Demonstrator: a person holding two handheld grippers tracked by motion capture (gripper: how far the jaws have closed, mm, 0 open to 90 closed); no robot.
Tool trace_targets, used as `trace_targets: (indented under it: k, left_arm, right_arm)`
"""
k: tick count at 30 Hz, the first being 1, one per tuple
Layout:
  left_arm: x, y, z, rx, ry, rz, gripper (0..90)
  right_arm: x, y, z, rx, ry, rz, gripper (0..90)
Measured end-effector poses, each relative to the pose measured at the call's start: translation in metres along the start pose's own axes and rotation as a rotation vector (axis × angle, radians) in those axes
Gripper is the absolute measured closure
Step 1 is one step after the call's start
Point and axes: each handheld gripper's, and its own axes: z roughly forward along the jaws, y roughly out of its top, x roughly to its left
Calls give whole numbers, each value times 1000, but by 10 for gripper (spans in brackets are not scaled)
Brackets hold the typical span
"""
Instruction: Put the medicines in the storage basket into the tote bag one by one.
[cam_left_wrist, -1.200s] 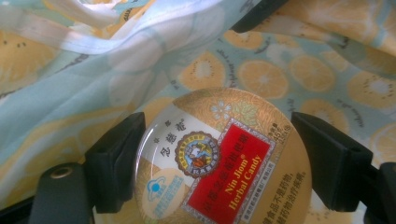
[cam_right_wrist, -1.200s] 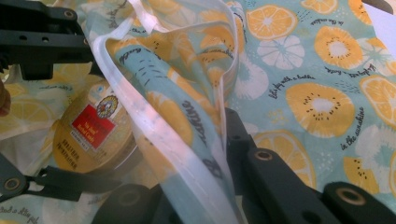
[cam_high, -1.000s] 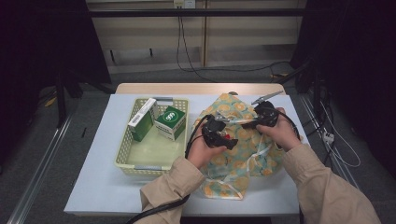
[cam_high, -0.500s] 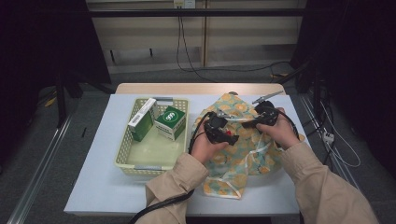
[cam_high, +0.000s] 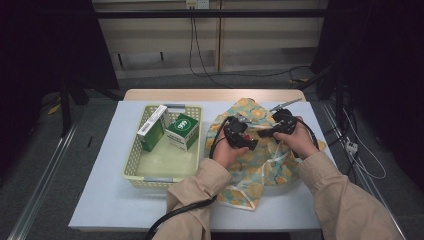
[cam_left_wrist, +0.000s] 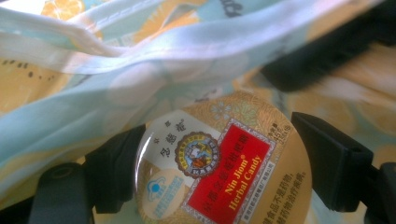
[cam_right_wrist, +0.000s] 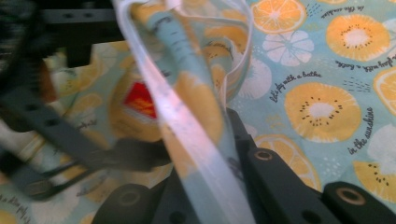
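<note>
A round gold tin (cam_left_wrist: 219, 172) with a red "Nin Jiom Herbal Candy" label sits between the jaws of my left gripper (cam_left_wrist: 222, 163), which is shut on it. A teal cloth bag (cam_high: 260, 165) printed with orange slices lies on the table's right half. My right gripper (cam_right_wrist: 205, 182) is shut on the bag's pale hem (cam_right_wrist: 187, 126) and holds it raised. In the high view the left gripper (cam_high: 252, 144) and right gripper (cam_high: 264, 134) almost meet over the bag. The tin (cam_right_wrist: 137, 105) shows blurred behind the lifted cloth, close to the hem.
A pale yellow basket (cam_high: 145, 175) stands left of the bag. It holds a green and white box (cam_high: 182, 131) and a slimmer box (cam_high: 151, 129). The white table (cam_high: 100, 200) ends near the person's sleeves. Cables trail off the front and right.
My left gripper with the tin has edged a little farther from the person and toward the right gripper. The right gripper has hardly moved and still holds the hem.
</note>
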Motion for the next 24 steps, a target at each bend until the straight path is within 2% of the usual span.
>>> trace_targets:
  k: [2, 4, 9, 11, 13, 17, 19, 24]
  left_arm:
    - [4, 3, 9, -3, 7, 15, 201]
    - [5, 4, 14, -2, -4, 9, 181]
    - [0, 5, 2, 5, -25, 37, 140]
    - [-2, 6, -7, 11, -26, 44, 144]
    - [-4, 6, -19, -6, -50, 16, 144]
    - [-11, 9, -47, 9, -58, 27, 128]
    - [-12, 11, -63, -1, -62, 30, 121]
    - [-8, 17, -102, -26, -92, 32, 96]
  right_arm:
    - [1, 0, -1, 0, -10, -2, 894]
    - [2, 0, -2, 10, -29, -13, 893]
    - [-3, -2, -5, 11, -37, -5, 893]
    - [-4, -3, -6, 7, -48, 0, 893]
    - [-4, -4, -6, 4, -56, 1, 893]
    - [-2, -4, -6, 5, -65, -3, 893]
    - [0, -3, -7, 8, -68, -14, 893]
    - [5, -3, -6, 16, -78, -16, 892]
